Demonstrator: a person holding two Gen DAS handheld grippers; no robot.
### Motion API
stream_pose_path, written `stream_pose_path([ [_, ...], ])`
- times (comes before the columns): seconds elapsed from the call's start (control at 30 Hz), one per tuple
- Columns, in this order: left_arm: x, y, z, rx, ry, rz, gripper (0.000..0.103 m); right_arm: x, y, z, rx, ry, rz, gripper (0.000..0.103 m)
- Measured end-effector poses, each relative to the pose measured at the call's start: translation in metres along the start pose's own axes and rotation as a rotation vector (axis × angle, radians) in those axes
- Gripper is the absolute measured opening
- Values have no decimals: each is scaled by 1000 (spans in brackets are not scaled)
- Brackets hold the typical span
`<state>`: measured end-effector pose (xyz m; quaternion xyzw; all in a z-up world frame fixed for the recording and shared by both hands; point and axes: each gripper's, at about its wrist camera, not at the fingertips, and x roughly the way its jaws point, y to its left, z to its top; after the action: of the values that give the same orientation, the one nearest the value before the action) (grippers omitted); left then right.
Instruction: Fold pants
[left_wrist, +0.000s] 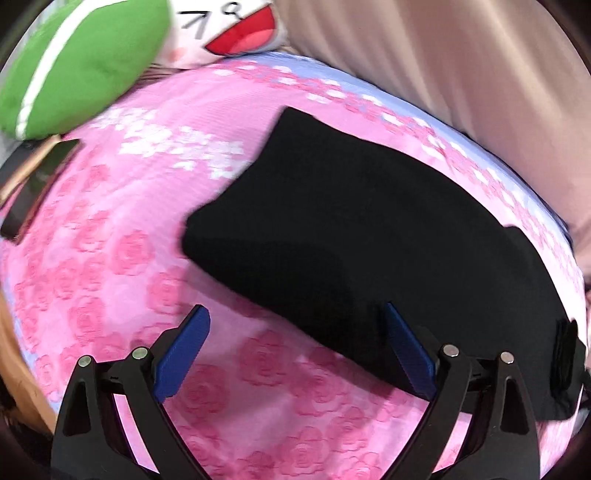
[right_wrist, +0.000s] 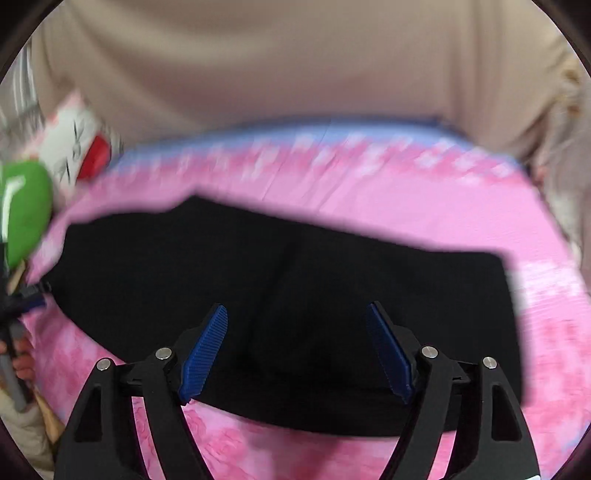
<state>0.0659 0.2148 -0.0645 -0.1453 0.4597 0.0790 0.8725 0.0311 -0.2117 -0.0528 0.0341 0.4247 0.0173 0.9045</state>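
The black pants (left_wrist: 369, 236) lie flat on a pink rose-patterned bedspread (left_wrist: 110, 258), folded lengthwise. In the left wrist view my left gripper (left_wrist: 295, 314) is open and empty, its blue pads at the near edge of the pants. In the right wrist view the pants (right_wrist: 277, 277) stretch across the middle of the bed. My right gripper (right_wrist: 297, 314) is open and empty, hovering over their near edge. The other gripper (right_wrist: 22, 295) shows at the far left of that view.
A green pillow (left_wrist: 81, 62) and a white cartoon-face cushion (left_wrist: 229, 33) lie at the head of the bed. A beige curtain (right_wrist: 295, 66) hangs behind the far edge. A dark object (left_wrist: 33, 184) lies at the left.
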Motion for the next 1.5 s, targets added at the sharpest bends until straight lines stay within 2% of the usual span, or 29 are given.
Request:
stream_pose_path([
  [0.03, 2, -2, -1, 11, 11, -29, 92, 18, 8, -1, -15, 36, -29, 69],
  [0.07, 3, -3, -1, 16, 16, -44, 93, 35, 14, -2, -19, 60, -70, 56],
  [0.1, 3, -2, 0, 21, 14, -54, 93, 40, 16, -2, -20, 47, -110, 51],
  [0.13, 4, 0, 2, 23, 13, -71, 94, 40, 19, 1, -25, 27, -123, 27],
  [0.17, 5, 2, 4, 19, 14, -85, 94, 39, 23, 8, -9, 27, -112, 16],
  [0.23, 7, 7, 10, 0, 11, -121, 95, 35, 28, 24, 4, 11, -104, 16],
  [0.3, 9, 13, 16, -24, 6, -140, 95, 31, 39, 34, -5, -10, -99, 18],
  [0.37, 13, 14, 21, -40, -5, -152, 97, 50, 47, 35, -2, 51, -54, 30],
  [0.4, 14, 14, 22, -41, -13, -146, 97, 54, 47, 33, 0, 57, -68, 31],
  [0.43, 16, 12, 23, -42, -20, -137, 98, 52, 47, 32, 6, 41, -83, 32],
  [0.5, 16, 7, 22, -36, -29, -107, 98, 33, 45, 32, 44, -3, -30, 45],
  [0.53, 18, 6, 24, -37, -36, -96, 98, 22, 42, 33, 67, -29, -5, 59],
  [0.63, 23, 2, 28, -57, -65, -64, 97, -10, 30, 34, 82, -91, -26, 67],
  [0.7, 26, -3, 32, -44, -84, -11, 69, -29, 14, 30, 105, -114, -39, 73],
  [0.73, 26, -6, 35, -39, -90, 20, 36, -38, 4, 27, 125, -124, -46, 74],
  [0.77, 27, -6, 37, -49, -76, -19, 24, -45, -6, 23, 143, -131, -56, 74],
  [0.8, 26, -7, 40, -61, -63, -33, 21, -48, -14, 22, 155, -137, -68, 74],
  [0.87, 12, -20, 45, -31, -88, -17, 18, -59, -37, 11, 185, -155, -107, 76],
  [0.93, -15, -45, 46, 17, -141, -29, 17, -68, -58, 1, 217, -166, -120, 76],
  [1.07, -82, -128, 34, 178, -246, -142, 17, -82, -102, -24, 308, -196, -118, 77],
  [1.13, -107, -185, 16, 293, -267, -222, 18, -85, -120, -36, 346, -202, -105, 77],
  [1.23, -114, -262, -20, 450, -246, -289, 21, -88, -138, -48, 376, -209, -89, 77],
  [1.3, -96, -305, -48, 529, -184, -309, 37, -89, -148, -56, 392, -206, -83, 77],
  [1.33, -77, -328, -64, 585, -127, -289, 63, -88, -153, -61, 398, -197, -77, 77],
  [1.37, -66, -339, -78, 607, -94, -248, 68, -89, -156, -62, 398, -192, -74, 77],
  [1.43, -52, -350, -106, 653, -51, -204, 68, -91, -160, -67, 393, -186, -77, 77],
  [1.5, -56, -345, -119, 669, -62, -189, 70, -95, -159, -69, 371, -188, -73, 77],
])
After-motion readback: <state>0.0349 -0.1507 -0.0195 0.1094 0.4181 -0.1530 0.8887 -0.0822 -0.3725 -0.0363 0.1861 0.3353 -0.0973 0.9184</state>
